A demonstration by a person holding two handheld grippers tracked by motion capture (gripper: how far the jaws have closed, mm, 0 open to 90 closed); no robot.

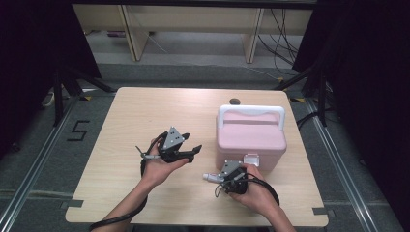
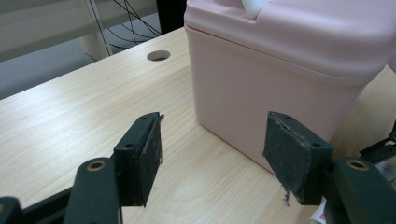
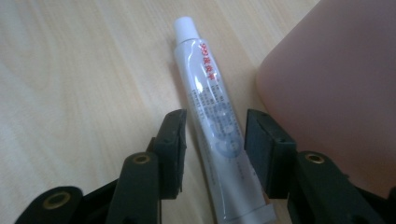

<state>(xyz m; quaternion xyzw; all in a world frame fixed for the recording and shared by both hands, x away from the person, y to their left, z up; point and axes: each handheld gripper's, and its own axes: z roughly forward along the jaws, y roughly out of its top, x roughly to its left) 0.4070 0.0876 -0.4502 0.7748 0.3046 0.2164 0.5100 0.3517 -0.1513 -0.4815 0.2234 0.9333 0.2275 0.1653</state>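
the pink box [image 1: 251, 137] sits lidded; right gripper [image 3: 214, 140] fingers straddle the tube [image 3: 210, 107] unclenched, left gripper [image 2: 212, 154] fingers released.

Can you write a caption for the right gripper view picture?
Open tool straddling a white tube lying beside the pink box.

We see a light wooden table [image 1: 145, 116] with a round hole [image 1: 235, 101] near its far edge; on it sit a pink lidded box [image 1: 251, 140] and, just beside it, a white tube [image 3: 212, 116] lying flat
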